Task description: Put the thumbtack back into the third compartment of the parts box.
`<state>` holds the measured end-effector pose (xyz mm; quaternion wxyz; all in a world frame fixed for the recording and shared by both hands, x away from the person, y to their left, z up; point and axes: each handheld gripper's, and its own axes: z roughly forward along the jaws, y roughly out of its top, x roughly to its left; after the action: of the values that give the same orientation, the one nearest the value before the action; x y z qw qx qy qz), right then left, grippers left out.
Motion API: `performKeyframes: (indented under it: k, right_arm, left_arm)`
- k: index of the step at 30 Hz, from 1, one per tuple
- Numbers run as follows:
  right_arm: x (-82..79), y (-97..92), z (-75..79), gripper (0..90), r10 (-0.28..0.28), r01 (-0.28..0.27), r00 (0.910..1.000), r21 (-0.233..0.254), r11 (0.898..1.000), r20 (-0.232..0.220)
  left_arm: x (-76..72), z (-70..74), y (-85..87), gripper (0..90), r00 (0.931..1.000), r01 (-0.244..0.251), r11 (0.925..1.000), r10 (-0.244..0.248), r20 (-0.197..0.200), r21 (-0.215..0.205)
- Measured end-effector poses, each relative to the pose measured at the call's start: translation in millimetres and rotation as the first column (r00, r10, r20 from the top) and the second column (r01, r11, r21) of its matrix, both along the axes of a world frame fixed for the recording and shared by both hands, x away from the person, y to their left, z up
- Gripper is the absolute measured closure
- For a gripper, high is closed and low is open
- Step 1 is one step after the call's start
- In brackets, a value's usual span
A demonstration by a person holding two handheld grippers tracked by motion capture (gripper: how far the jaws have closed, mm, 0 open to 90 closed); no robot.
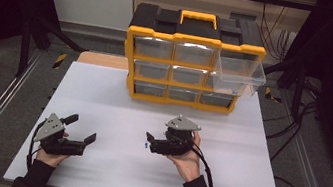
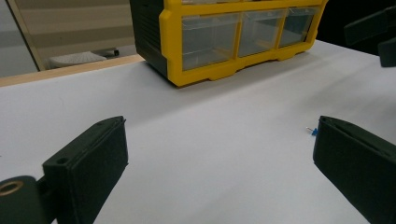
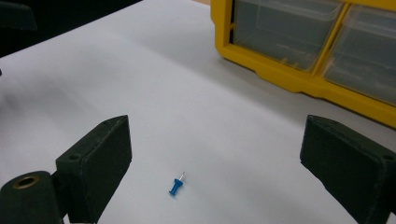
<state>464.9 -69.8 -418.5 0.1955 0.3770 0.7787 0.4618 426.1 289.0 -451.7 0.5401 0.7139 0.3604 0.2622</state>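
A small blue pushpin (image 3: 176,185) lies on its side on the white table top (image 1: 118,96), just in front of and between the wide-apart jaws of my right gripper (image 3: 215,128). From above, the pushpin (image 1: 145,145) is a blue speck at the tip of the right gripper (image 1: 149,142), which points left and is open. My left gripper (image 1: 82,128) rests at the near left, open, with nothing between its fingers. From the left gripper (image 2: 219,123) the pushpin (image 2: 313,131) shows beside the right-hand jaw, farther off.
A yellow and black drawer organizer (image 1: 195,40) stands at the far middle of the table. Its top right clear drawer (image 1: 240,69) is pulled out; the others are shut. Dark frame rails run along both sides of the table.
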Motion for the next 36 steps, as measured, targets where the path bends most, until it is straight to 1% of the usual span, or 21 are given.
performKeyframes:
  k: [2,3,8,9,11,17,18,19,20,21,22,26,27,29,33,34,35,36]
  right_arm:
    - [0.2,4.2,-4.3,10.1,-0.001,0.001,1.0,-0.002,1.0,-0.01]
    - [0.5,5.2,-6.1,10.1,0.008,-0.008,0.9999,-0.008,1.0,-0.01]
    - [0.7,14.4,-19.0,11.1,0.01,-0.012,0.9988,-0.04,0.999,-0.048]
    - [0.7,14.8,-20.2,11.4,0.016,-0.018,0.9983,-0.047,0.999,-0.056]
    - [1.1,18.2,-23.5,12.1,0.011,-0.014,0.9976,-0.054,0.998,-0.069]
    - [2.7,24.4,-32.4,15.2,0.018,-0.025,0.9963,-0.085,0.996,-0.084]
    - [2.3,25.6,-34.1,15.7,0.002,-0.01,0.9948,-0.079,0.997,-0.102]
    - [2.9,26.0,-35.5,16.3,-0.007,-0.001,0.9943,-0.078,0.997,-0.106]
    - [4.0,25.4,-37.7,17.1,0.0,-0.009,0.9943,-0.084,0.996,-0.107]
    - [4.4,26.4,-40.0,17.8,-0.012,0.001,0.9925,-0.089,0.996,-0.121]
    - [4.5,26.8,-41.3,18.6,-0.013,0.001,0.9914,-0.093,0.996,-0.13]
    - [5.6,30.5,-48.7,24.3,-0.028,0.012,0.988,-0.108,0.994,-0.152]
    - [6.2,31.0,-49.9,25.7,-0.022,0.005,0.9884,-0.113,0.994,-0.15]
    - [5.9,32.6,-52.0,28.4,-0.021,0.003,0.9864,-0.115,0.993,-0.163]
    - [4.9,35.6,-54.7,35.3,-0.017,-0.003,0.986,-0.123,0.992,-0.166]
    - [4.7,35.9,-55.1,37.3,-0.016,-0.005,0.9869,-0.129,0.992,-0.16]
    - [4.1,36.6,-55.3,39.4,-0.022,0.0,0.9863,-0.133,0.991,-0.163]
    - [4.0,36.7,-55.4,41.3,-0.015,-0.007,0.9865,-0.136,0.991,-0.163]
  left_arm:
    - [-0.1,0.0,0.2,2.9,1.0,-0.001,1.0,0.001,-0.001,0.0]
    - [-0.1,0.0,0.4,2.9,1.0,-0.001,1.0,0.001,-0.001,-0.001]
    - [0.0,-0.1,0.6,2.8,1.0,-0.001,1.0,0.001,-0.002,-0.002]
    - [0.0,-0.2,0.6,2.8,1.0,0.0,1.0,0.0,-0.003,-0.001]
    - [0.0,-0.2,0.6,2.8,1.0,0.0,1.0,0.0,-0.003,-0.001]
    - [-0.3,0.3,0.9,2.9,1.0,-0.002,1.0,0.002,0.0,-0.004]
    - [-0.3,0.3,0.9,2.8,1.0,-0.002,1.0,0.002,0.0,-0.005]
    - [-0.2,0.3,1.0,2.9,1.0,-0.002,1.0,0.002,0.0,-0.005]
    - [-0.2,0.4,1.0,2.8,1.0,-0.002,1.0,0.002,0.0,-0.006]
    - [-0.2,0.3,1.0,2.8,1.0,-0.002,1.0,0.002,0.0,-0.006]
    - [-0.2,0.3,1.0,2.8,1.0,-0.002,1.0,0.002,0.0,-0.005]
    - [-0.2,0.3,1.0,2.8,1.0,-0.002,1.0,0.002,-0.001,-0.006]
    - [-0.2,0.3,1.1,2.9,1.0,-0.002,1.0,0.002,0.0,-0.006]
    - [-0.1,0.3,1.2,2.8,1.0,-0.002,1.0,0.002,-0.001,-0.006]
    - [-0.5,0.6,1.2,2.8,1.0,-0.002,1.0,0.002,0.0,-0.008]
    - [-0.5,0.6,1.2,2.8,1.0,-0.002,1.0,0.002,0.0,-0.009]
    - [-0.6,0.6,1.2,2.8,1.0,-0.002,1.0,0.002,0.0,-0.008]
    - [-0.5,0.5,1.1,2.8,1.0,-0.002,1.0,0.002,-0.001,-0.008]
